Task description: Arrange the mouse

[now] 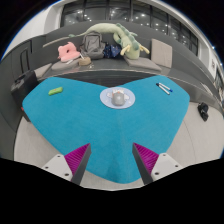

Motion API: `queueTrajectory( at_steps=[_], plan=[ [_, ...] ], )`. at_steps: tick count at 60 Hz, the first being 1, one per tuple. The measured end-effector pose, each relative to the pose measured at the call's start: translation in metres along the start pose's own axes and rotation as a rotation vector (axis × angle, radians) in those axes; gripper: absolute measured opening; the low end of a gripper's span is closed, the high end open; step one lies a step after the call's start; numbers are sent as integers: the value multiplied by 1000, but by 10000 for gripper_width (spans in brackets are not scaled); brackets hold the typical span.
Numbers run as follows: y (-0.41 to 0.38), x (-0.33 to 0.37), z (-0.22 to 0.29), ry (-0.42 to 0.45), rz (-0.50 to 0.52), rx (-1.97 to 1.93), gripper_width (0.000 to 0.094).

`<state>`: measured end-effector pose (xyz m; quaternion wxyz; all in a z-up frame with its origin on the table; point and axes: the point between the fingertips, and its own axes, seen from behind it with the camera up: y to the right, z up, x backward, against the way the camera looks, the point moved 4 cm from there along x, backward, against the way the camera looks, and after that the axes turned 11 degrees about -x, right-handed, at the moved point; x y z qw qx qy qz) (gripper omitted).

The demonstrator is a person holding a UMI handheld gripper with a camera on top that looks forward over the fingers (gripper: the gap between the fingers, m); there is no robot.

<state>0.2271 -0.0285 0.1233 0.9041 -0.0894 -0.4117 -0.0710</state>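
Gripper view: one mouse [117, 98] on one teal mat [70, 125], beyond the empty, spread-fingered hand-held gripper [113, 160].

Grey table [40, 150] beneath large windows [110, 15]

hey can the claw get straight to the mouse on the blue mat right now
Probably yes. The claw is open and empty, and the mouse lies straight beyond its fingers on the blue mat, with only bare mat between them.

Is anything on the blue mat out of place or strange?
Nothing stands out. The mouse sits upright on the blue mat, beyond the open gripper. A green item and a blue pen lie flat near the mat's corners.
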Motion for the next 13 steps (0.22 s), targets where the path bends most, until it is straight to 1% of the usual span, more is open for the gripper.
queueTrajectory(
  at_steps=[13],
  plan=[
    [8,5,2,18,2,-13,849]
  ],
)
